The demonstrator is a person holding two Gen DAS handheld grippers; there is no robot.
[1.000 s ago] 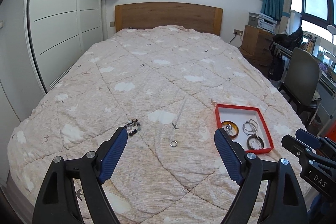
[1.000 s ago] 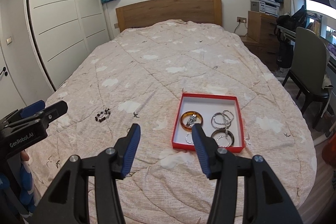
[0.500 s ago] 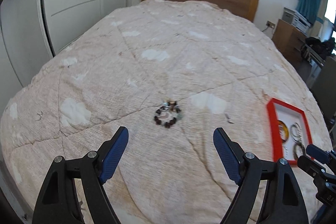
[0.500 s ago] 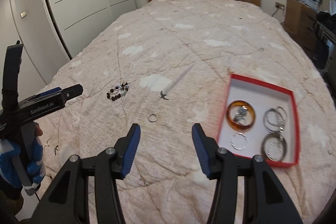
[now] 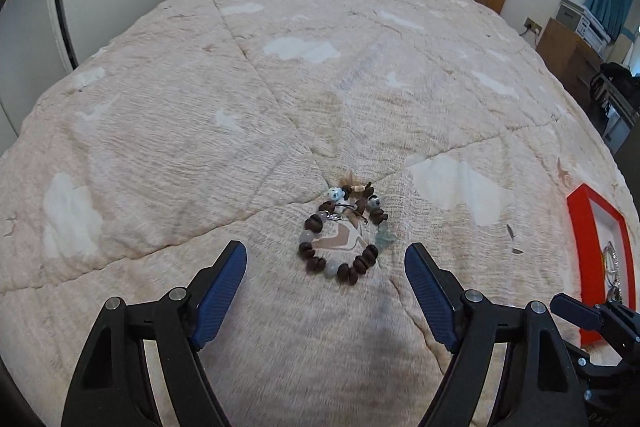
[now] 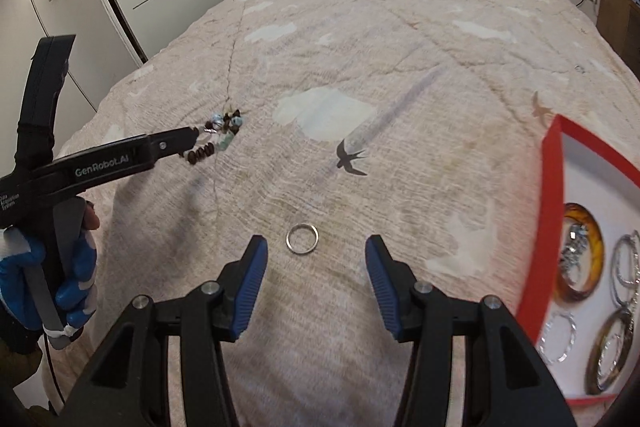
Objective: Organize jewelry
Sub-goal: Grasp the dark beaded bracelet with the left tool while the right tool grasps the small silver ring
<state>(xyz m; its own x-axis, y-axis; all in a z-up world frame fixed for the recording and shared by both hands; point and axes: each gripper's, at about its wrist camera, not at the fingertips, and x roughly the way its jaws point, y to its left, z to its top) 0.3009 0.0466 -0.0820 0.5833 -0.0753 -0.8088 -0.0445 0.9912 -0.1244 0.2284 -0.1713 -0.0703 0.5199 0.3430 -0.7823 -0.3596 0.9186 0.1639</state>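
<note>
Two grippers hung over the beige quilted bedspread [image 5: 200, 115] with white cloud shapes. Each gripper had two blue-padded fingers, spread wide with nothing between them. One dark brown and grey beaded bracelet [image 5: 344, 233] lay on the bedspread just ahead of the left gripper [image 5: 326, 269], centred between its fingers but not touching them. One small silver ring [image 6: 302, 238] lay just ahead of the right gripper [image 6: 316, 259], closer to its left finger. One flat red box with a white inside [image 6: 550, 187] sat to the right on the bed. Inside it were one amber bangle [image 6: 582, 253] and several silver bracelets [image 6: 628, 263]; I could not count them for sure.
</note>
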